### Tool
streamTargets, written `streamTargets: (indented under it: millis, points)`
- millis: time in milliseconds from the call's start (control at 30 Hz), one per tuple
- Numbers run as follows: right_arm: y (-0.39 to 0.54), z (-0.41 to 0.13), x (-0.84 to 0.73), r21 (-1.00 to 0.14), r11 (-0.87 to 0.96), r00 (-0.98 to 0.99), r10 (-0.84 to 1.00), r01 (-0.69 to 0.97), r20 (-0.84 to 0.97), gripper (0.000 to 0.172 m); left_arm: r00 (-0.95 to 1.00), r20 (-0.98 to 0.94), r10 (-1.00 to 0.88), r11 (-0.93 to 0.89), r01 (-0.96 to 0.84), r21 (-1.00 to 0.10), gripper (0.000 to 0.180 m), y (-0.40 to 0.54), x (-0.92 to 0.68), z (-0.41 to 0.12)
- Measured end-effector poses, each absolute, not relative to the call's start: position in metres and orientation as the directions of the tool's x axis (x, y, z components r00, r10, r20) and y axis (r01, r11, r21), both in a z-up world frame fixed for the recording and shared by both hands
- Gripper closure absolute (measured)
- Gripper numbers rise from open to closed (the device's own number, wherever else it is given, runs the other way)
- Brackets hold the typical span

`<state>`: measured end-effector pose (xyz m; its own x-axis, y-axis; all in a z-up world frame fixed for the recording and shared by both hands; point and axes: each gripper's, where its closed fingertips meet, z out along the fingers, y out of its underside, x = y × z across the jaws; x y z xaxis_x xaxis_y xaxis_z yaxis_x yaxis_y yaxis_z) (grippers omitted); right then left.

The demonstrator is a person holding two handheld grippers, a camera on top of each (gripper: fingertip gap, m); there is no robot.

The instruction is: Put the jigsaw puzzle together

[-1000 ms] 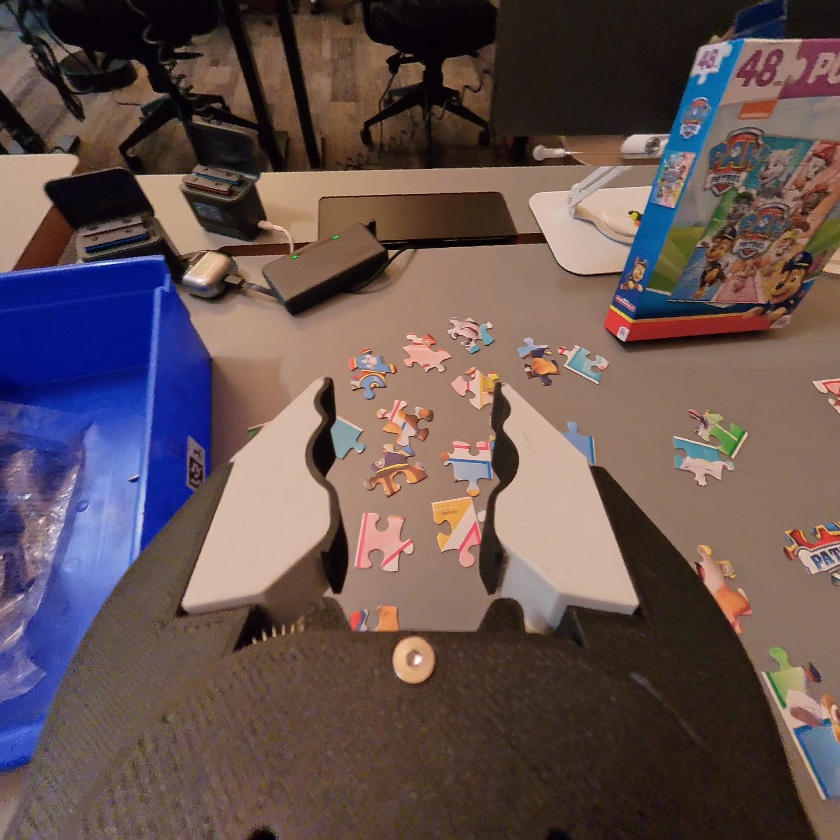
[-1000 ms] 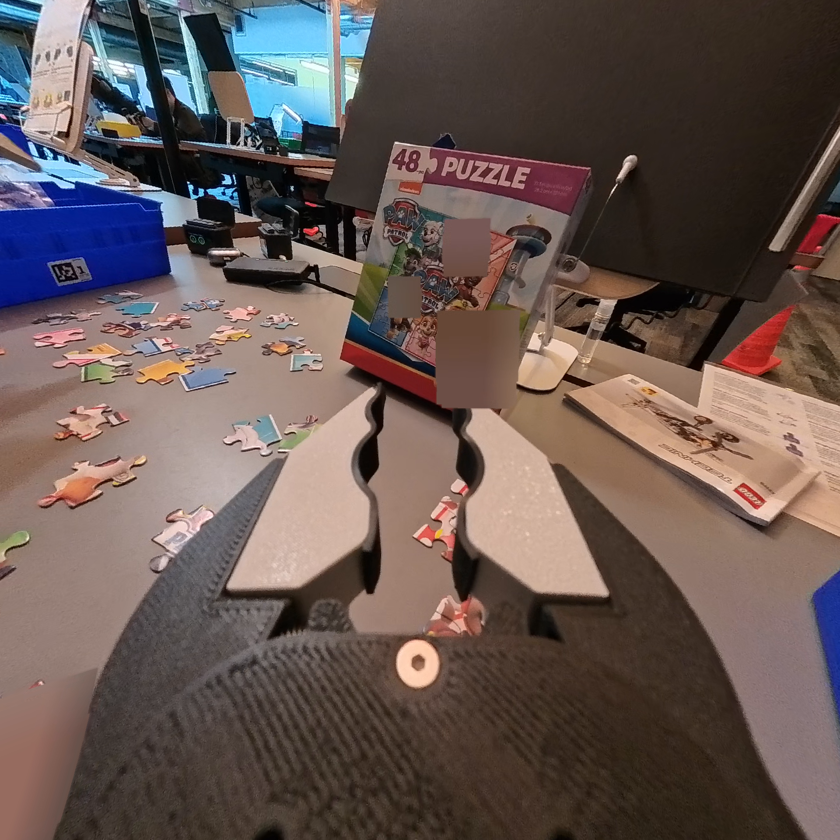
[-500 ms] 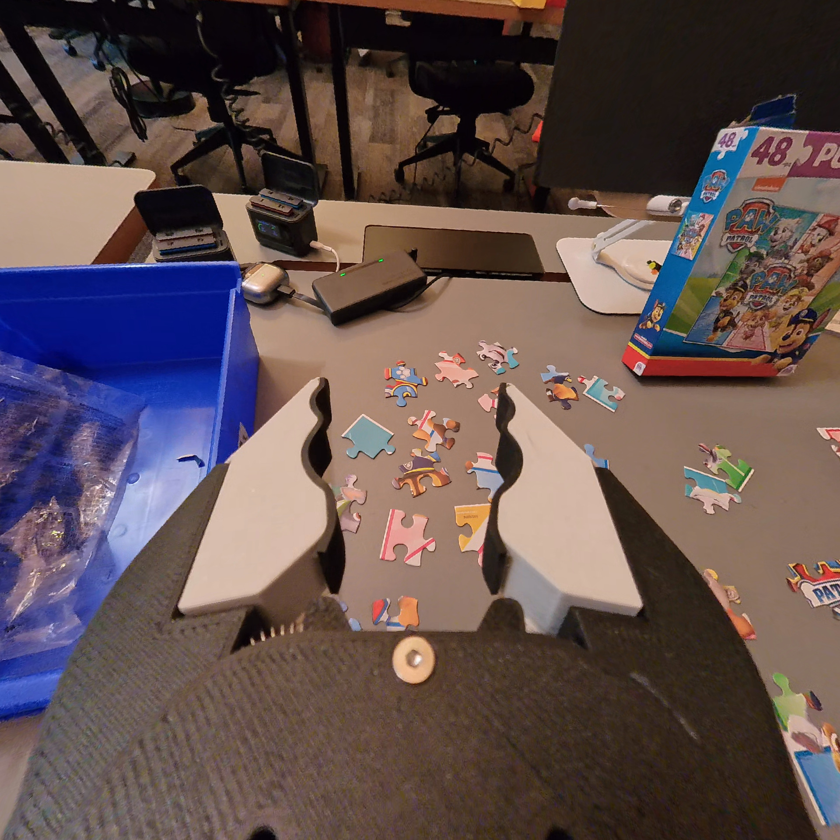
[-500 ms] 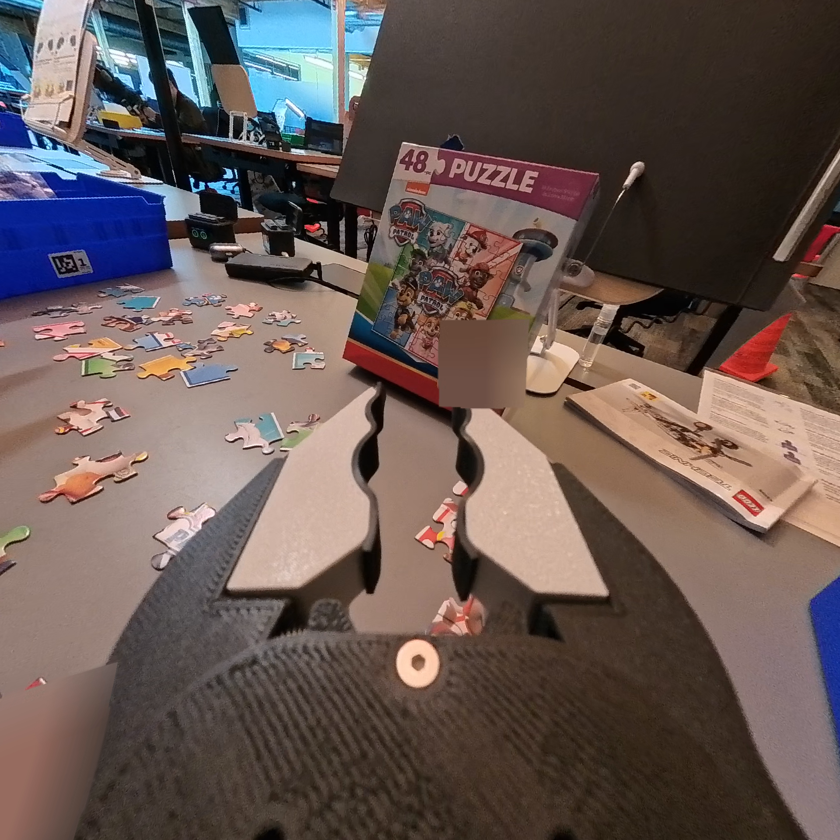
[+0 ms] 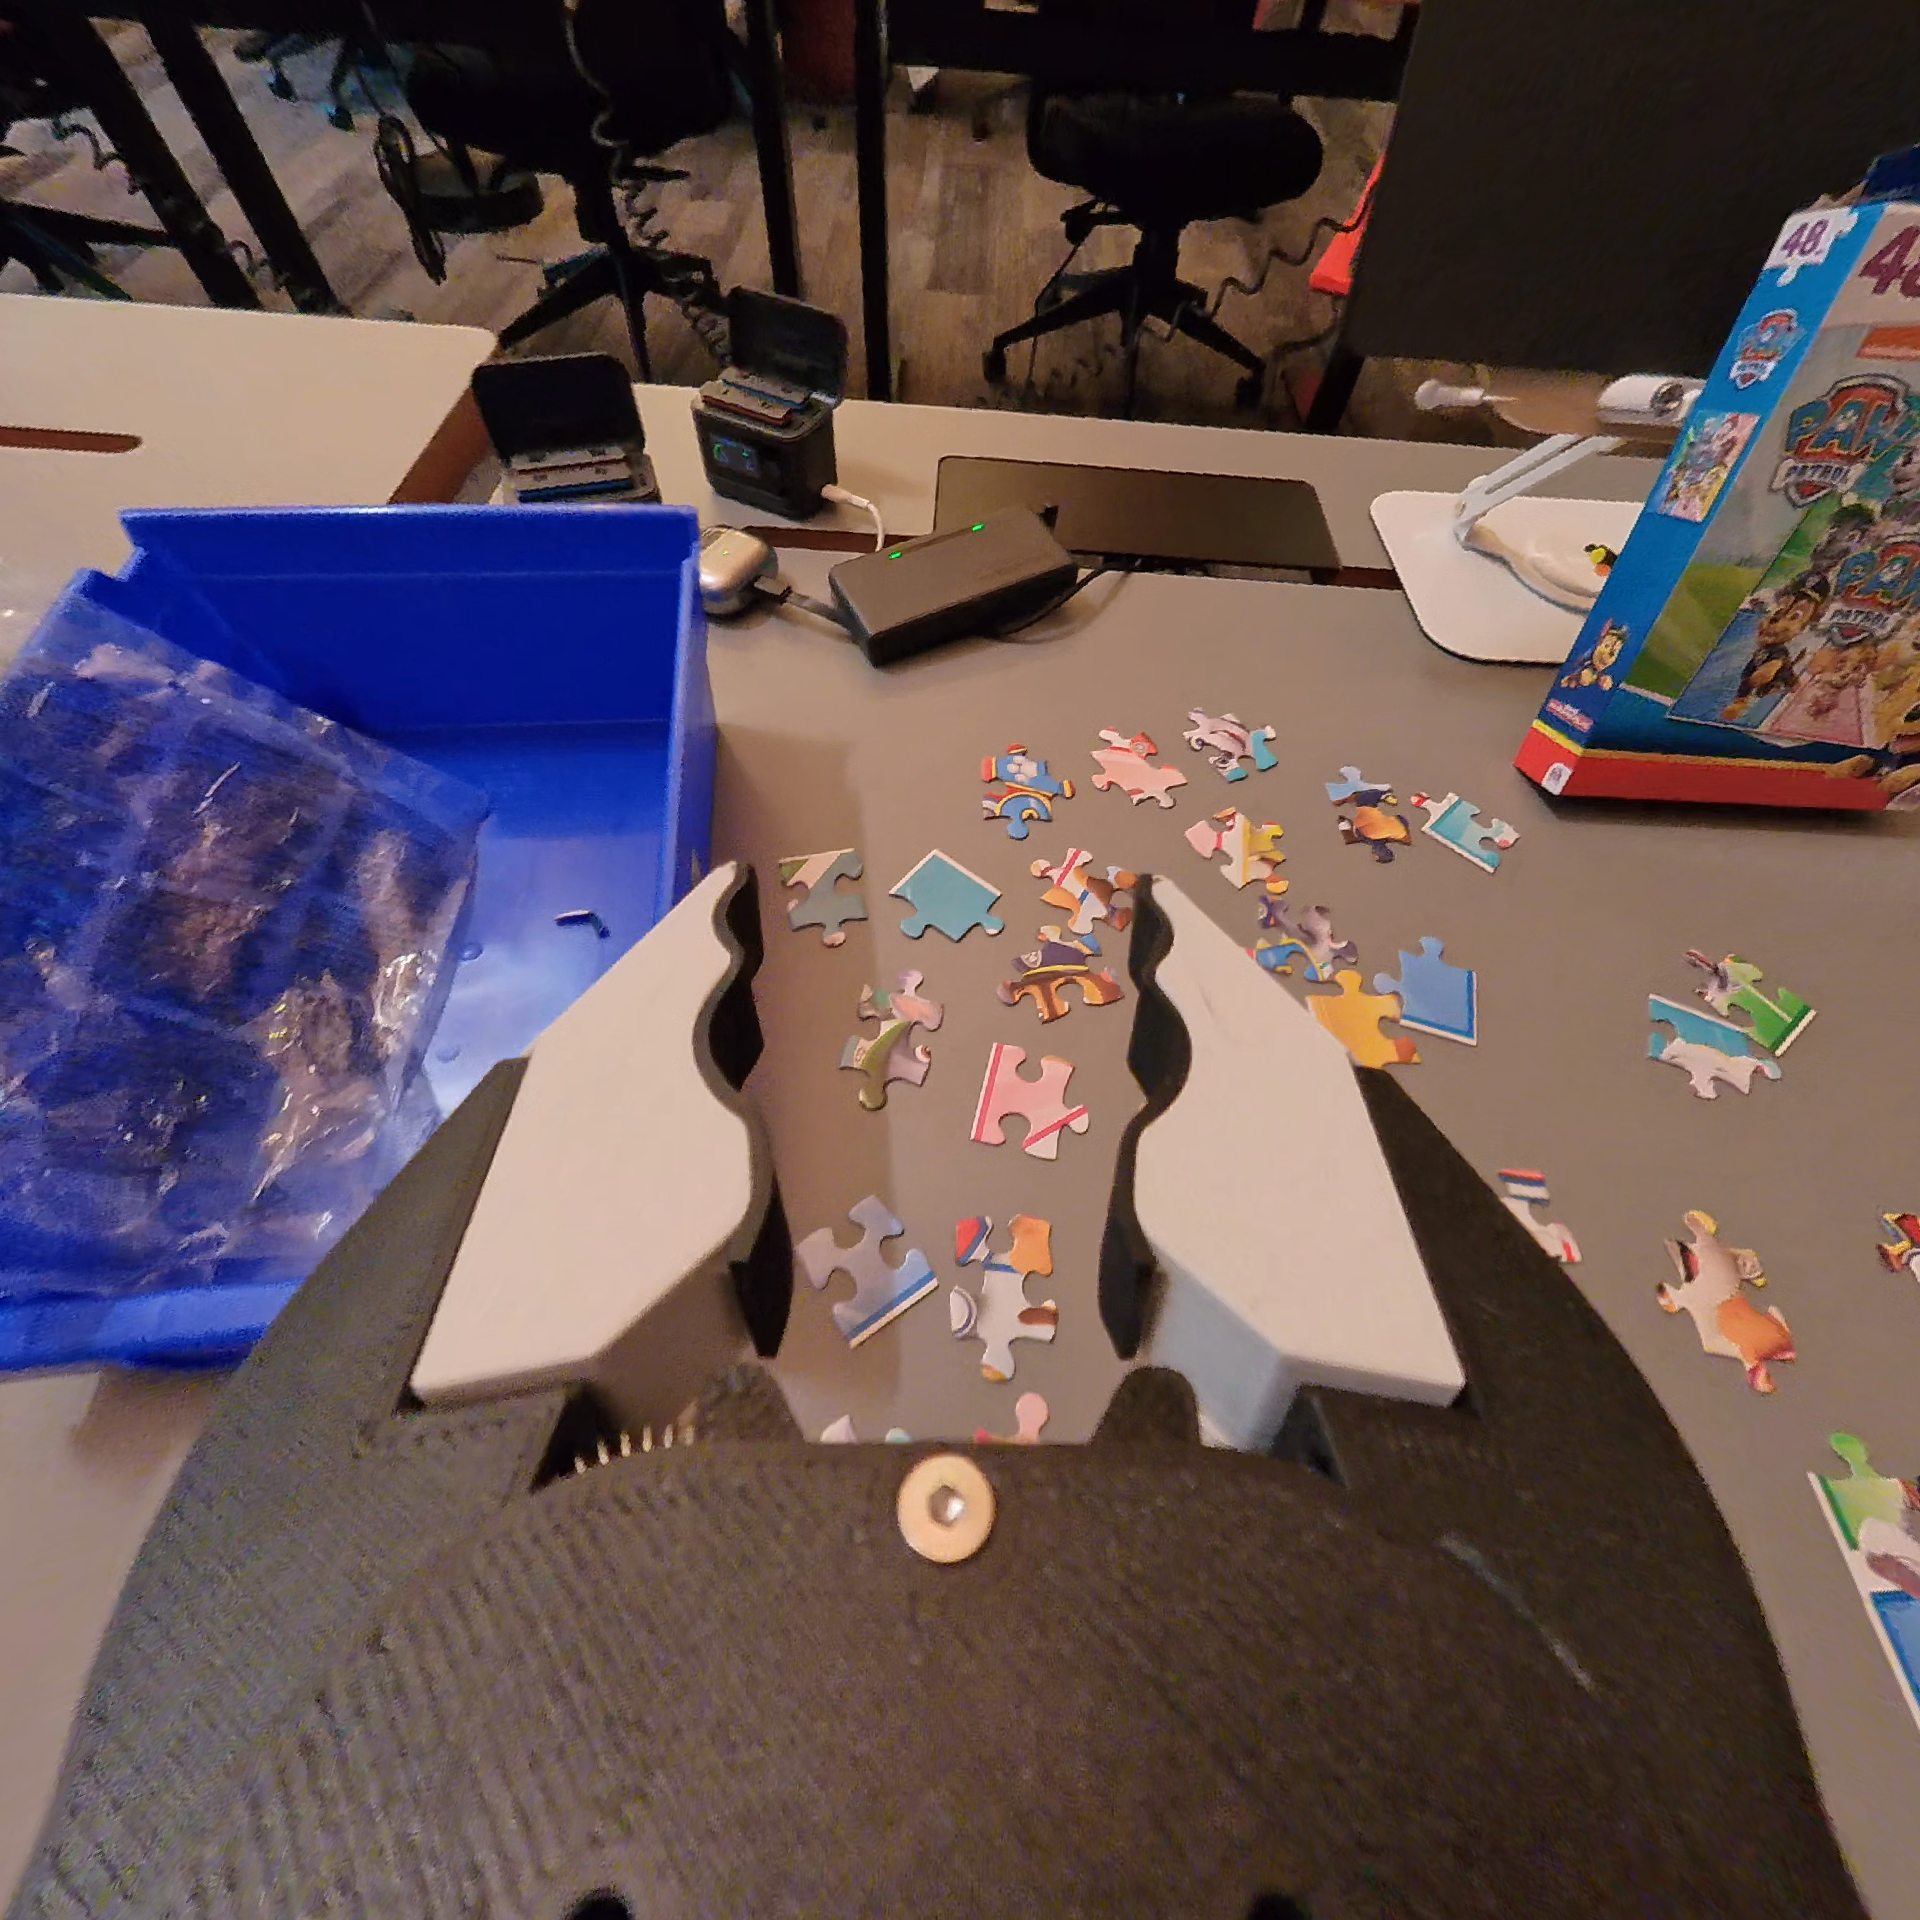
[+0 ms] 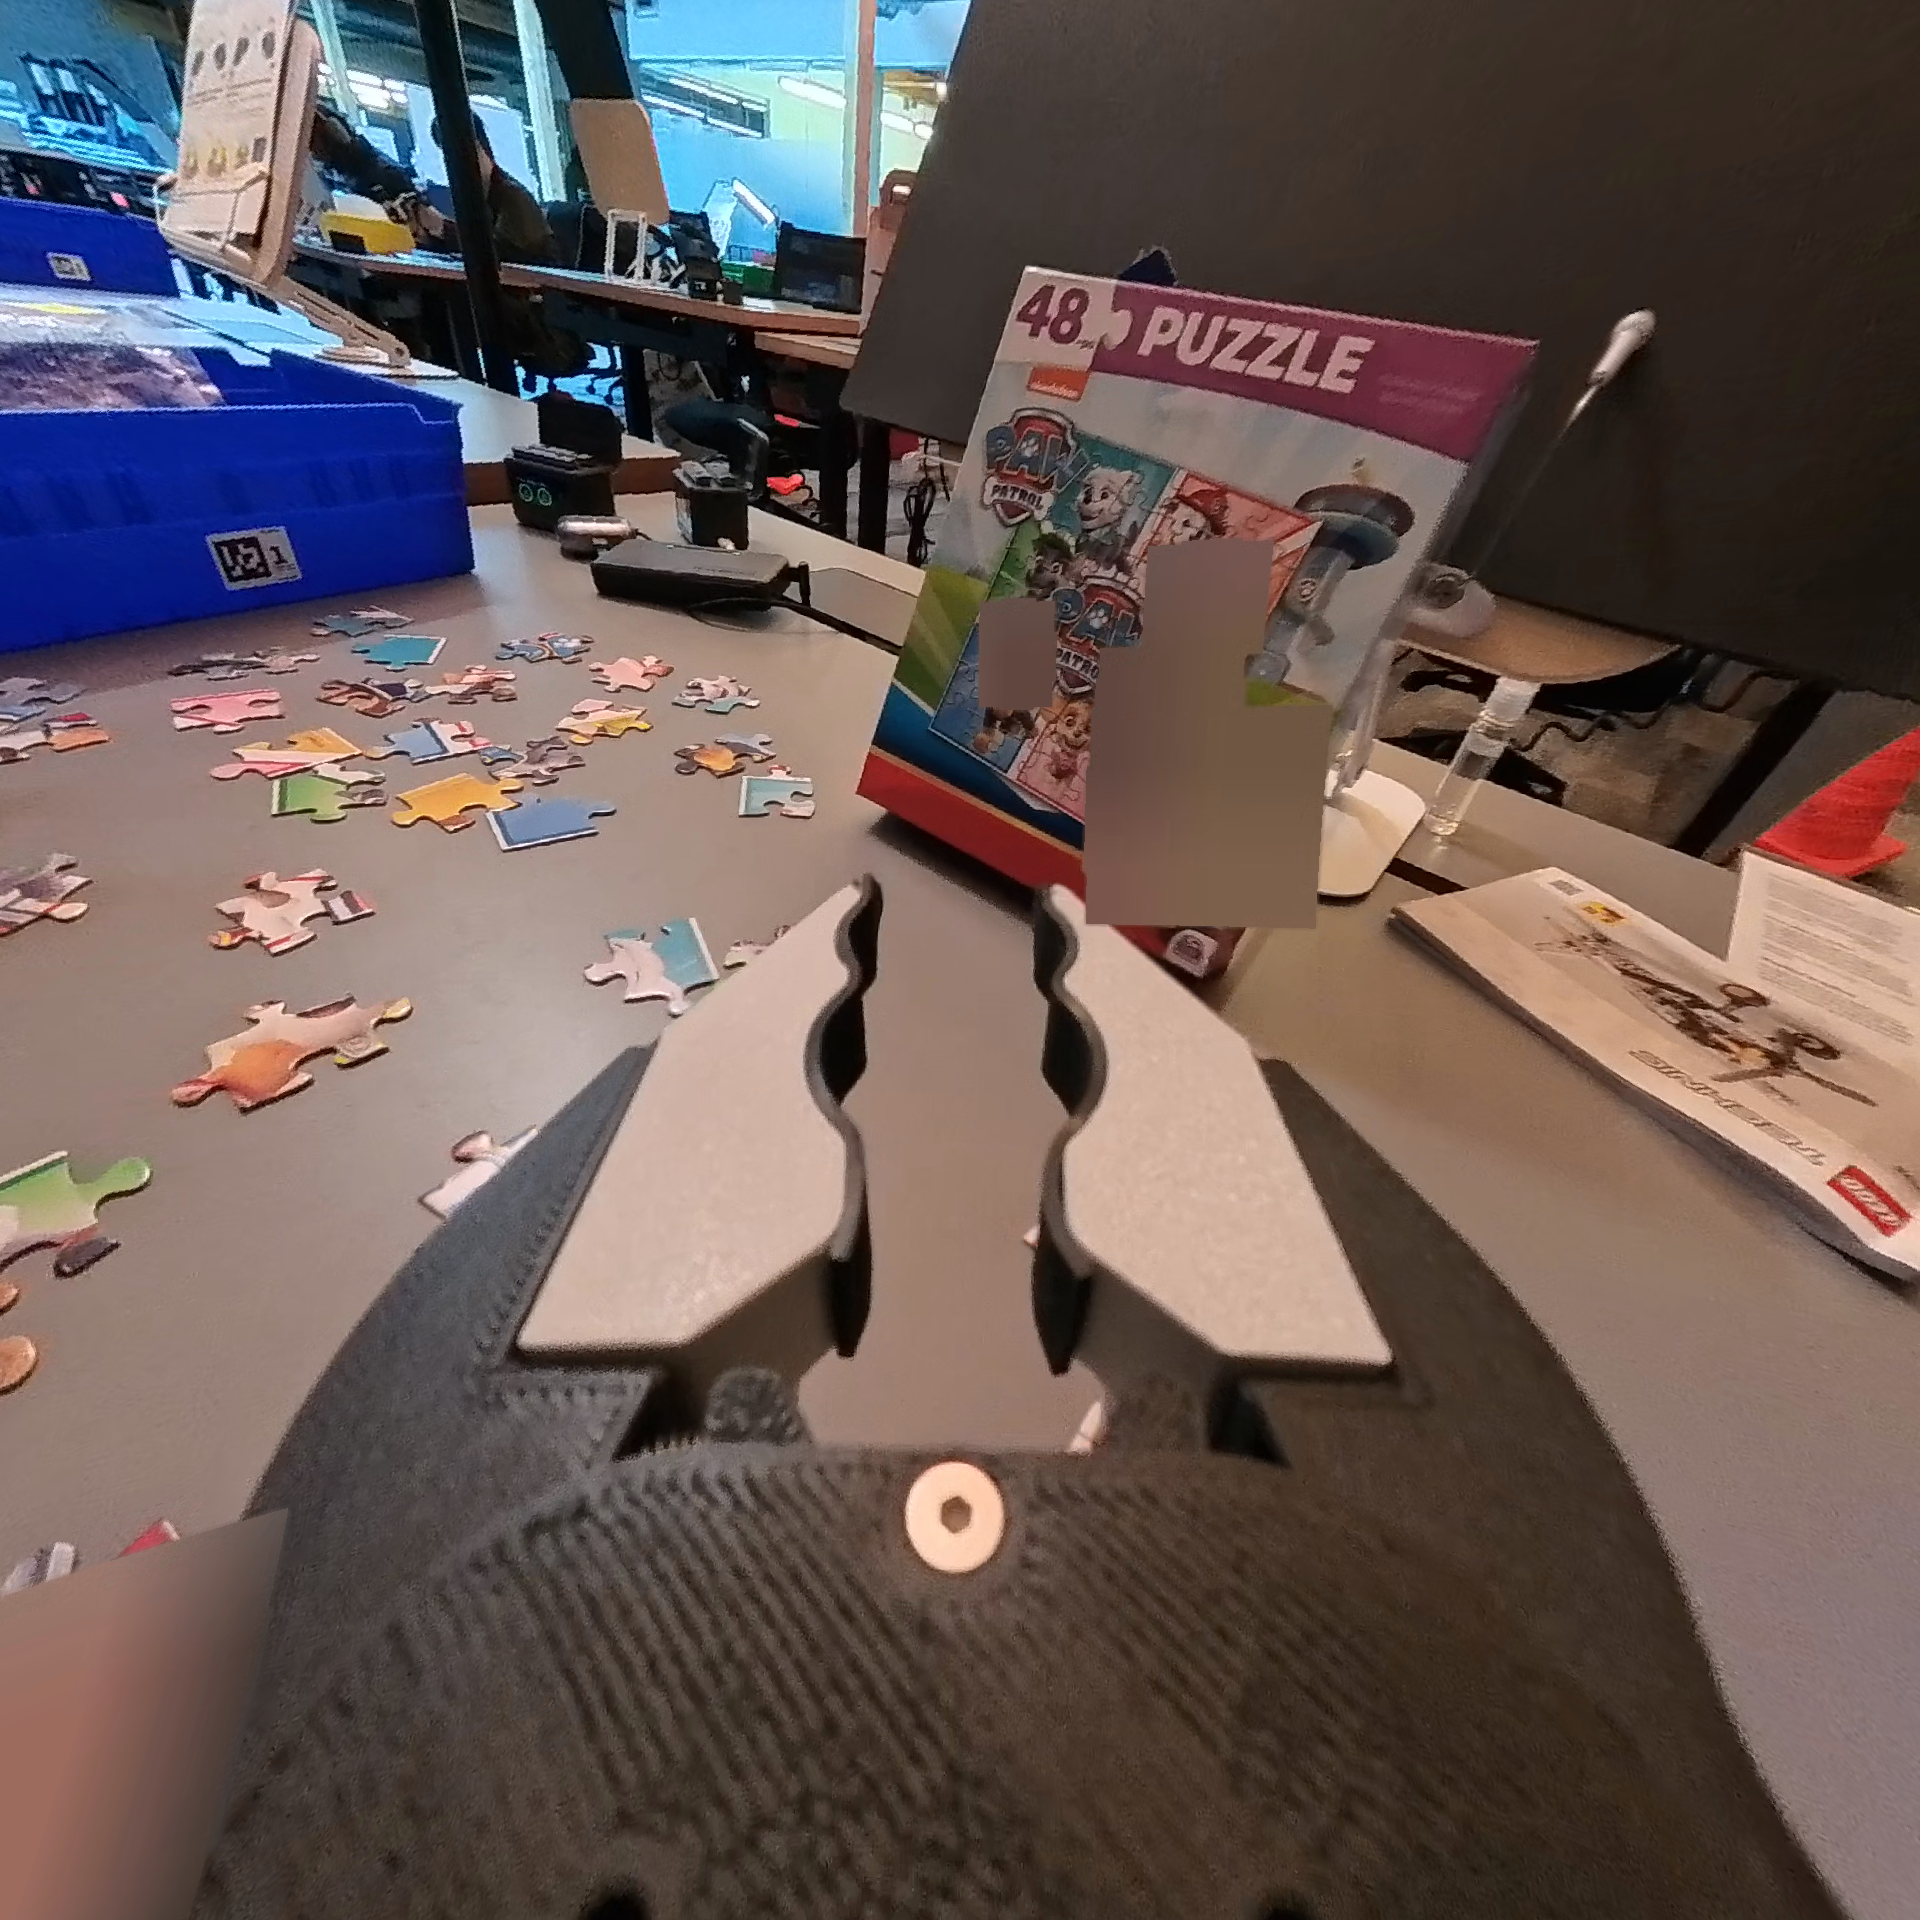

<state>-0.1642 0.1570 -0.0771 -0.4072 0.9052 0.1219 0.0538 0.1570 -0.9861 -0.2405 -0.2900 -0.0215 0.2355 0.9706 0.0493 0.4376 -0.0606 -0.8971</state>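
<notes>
Above a grey table (image 5: 1299, 665) strewn with loose puzzle pieces, the left gripper (image 5: 940, 883) hangs with its jaws spread wide and nothing between its pads; seen through the gap lie a teal piece (image 5: 945, 896), a pink and white piece (image 5: 1027, 1099) and a pale blue piece (image 5: 865, 1270), all flat on the table and apart from the fingers; just beside its left finger stands a blue bin (image 5: 436, 623) holding a clear plastic bag (image 5: 187, 935); behind the pieces sit a black power brick (image 5: 951, 582) with green lights and two small open cases, and at far right the puzzle box (image 5: 1756, 582) stands upright; lower over the same table (image 6: 582, 894), the right gripper (image 6: 954, 904) has its jaws parted by a narrow gap, bare, with only table surface showing between the pads; the puzzle box (image 6: 1195, 436) stands upright just ahead of its fingertips, scattered pieces lie to its left, and a printed booklet (image 6: 1683, 1049) lies flat to its right.
</notes>
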Motion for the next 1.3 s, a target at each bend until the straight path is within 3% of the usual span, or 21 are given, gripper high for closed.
streamTargets:
  millis: [467,733,833,1000,1167,1300]
  points:
    - [0.141,-0.080,-0.164,-0.977,0.210,-0.438,0.883,0.047,0.169,0.144,0.211,0.011,0.977,-0.086,0.445,-0.891,0.114,-0.303,-0.218,-0.024]
    - [0.116,-0.078,-0.143,-0.990,0.137,-0.545,0.833,0.030,0.099,0.142,0.428,-0.008,0.904,-0.178,0.358,-0.917,0.120,-0.214,-0.212,-0.015]
    - [0.094,-0.090,-0.127,-0.984,0.170,-0.614,0.783,0.053,0.102,0.141,0.570,0.023,0.821,-0.241,0.382,-0.892,0.119,-0.152,-0.186,-0.045]
    - [0.093,-0.085,-0.098,-0.971,0.235,-0.590,0.779,-0.038,0.212,0.139,0.490,-0.196,0.849,-0.402,0.361,-0.841,0.125,-0.161,-0.143,-0.093]
    - [0.103,-0.079,-0.087,-0.993,0.119,-0.610,0.785,-0.024,0.109,0.139,0.456,0.080,0.886,-0.179,0.497,-0.849,0.126,-0.190,-0.096,-0.125]
    - [0.116,-0.072,-0.089,-1.000,-0.005,-0.610,0.793,0.010,-0.010,0.139,0.389,0.119,0.914,-0.108,0.513,-0.852,0.126,-0.217,-0.077,-0.143]
